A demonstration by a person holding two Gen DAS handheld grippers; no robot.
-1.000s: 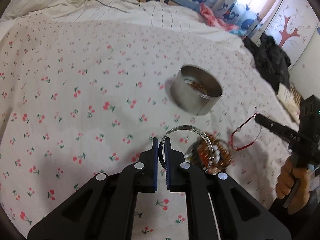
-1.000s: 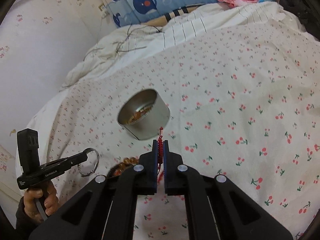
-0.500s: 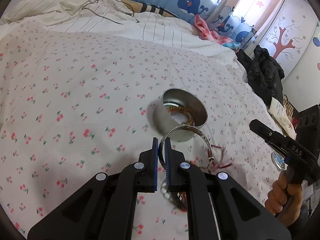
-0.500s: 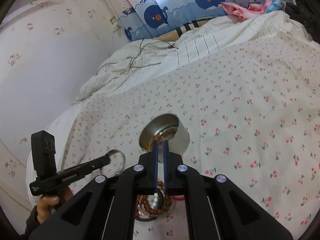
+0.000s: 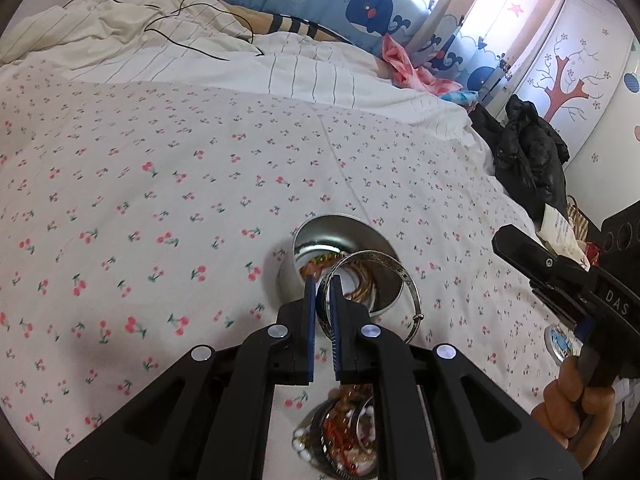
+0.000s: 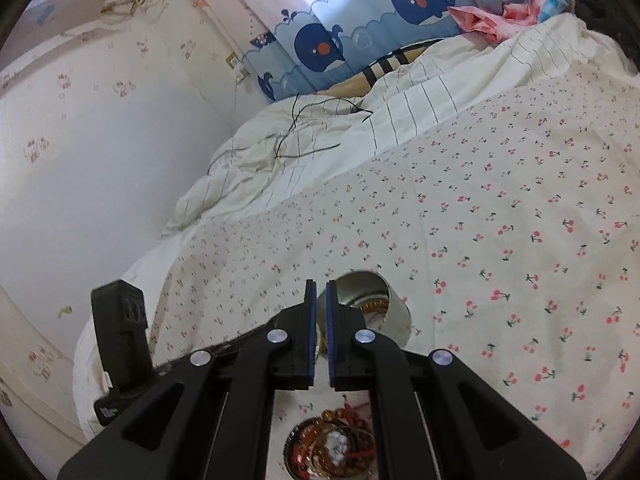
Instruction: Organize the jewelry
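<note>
A silver bangle (image 5: 376,292) is pinched in the left gripper (image 5: 323,286) directly above the metal tin (image 5: 344,264) on the bed (image 5: 160,184). The right gripper (image 6: 321,292), jaws narrowed and holding nothing, is held near the tin; beads (image 6: 336,444) lie short of it.

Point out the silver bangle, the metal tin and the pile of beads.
silver bangle (image 5: 404,276): left wrist view, upper right band.
metal tin (image 5: 332,232): left wrist view, inner far wall.
pile of beads (image 6: 340,440): right wrist view, white beads at centre.
</note>
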